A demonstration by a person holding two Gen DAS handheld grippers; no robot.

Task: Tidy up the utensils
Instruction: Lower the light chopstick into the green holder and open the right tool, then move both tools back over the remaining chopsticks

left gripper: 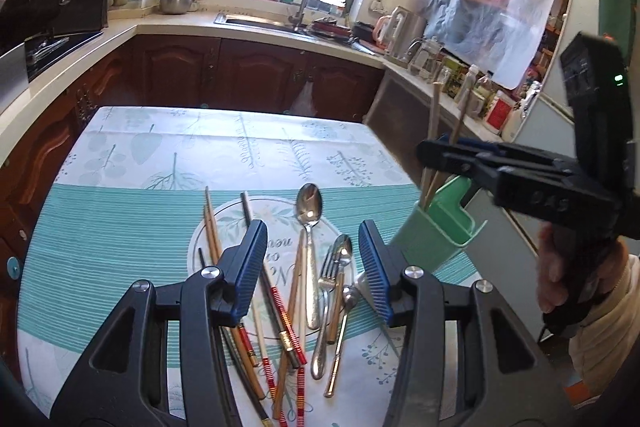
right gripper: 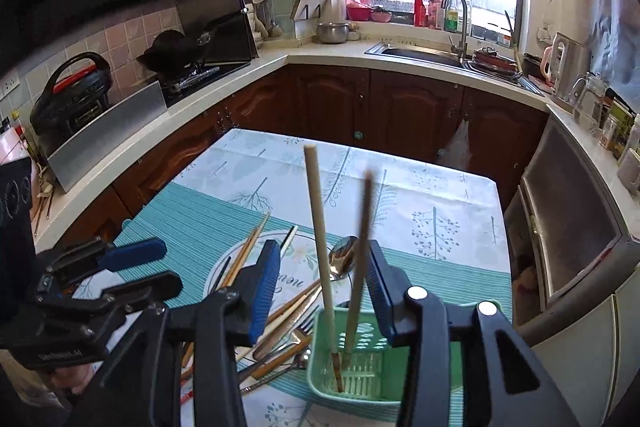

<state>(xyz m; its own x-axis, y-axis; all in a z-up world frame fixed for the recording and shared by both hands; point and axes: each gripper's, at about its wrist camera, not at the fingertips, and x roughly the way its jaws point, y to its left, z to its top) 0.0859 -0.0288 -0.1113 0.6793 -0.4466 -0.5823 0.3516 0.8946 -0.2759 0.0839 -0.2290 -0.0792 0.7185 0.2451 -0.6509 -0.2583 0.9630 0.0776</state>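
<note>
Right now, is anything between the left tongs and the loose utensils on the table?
Nothing visible. The left tongs hang open directly above the pile, with the big spoon and fork in the gap between the pads. The green holder with two chopsticks stands off to the right, clear of the path down.

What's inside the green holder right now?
Two wooden chopsticks stand in the green holder, tips on its slotted floor, leaning apart. Nothing else shows inside, though its near right corner is hidden behind the right gripper.
</note>
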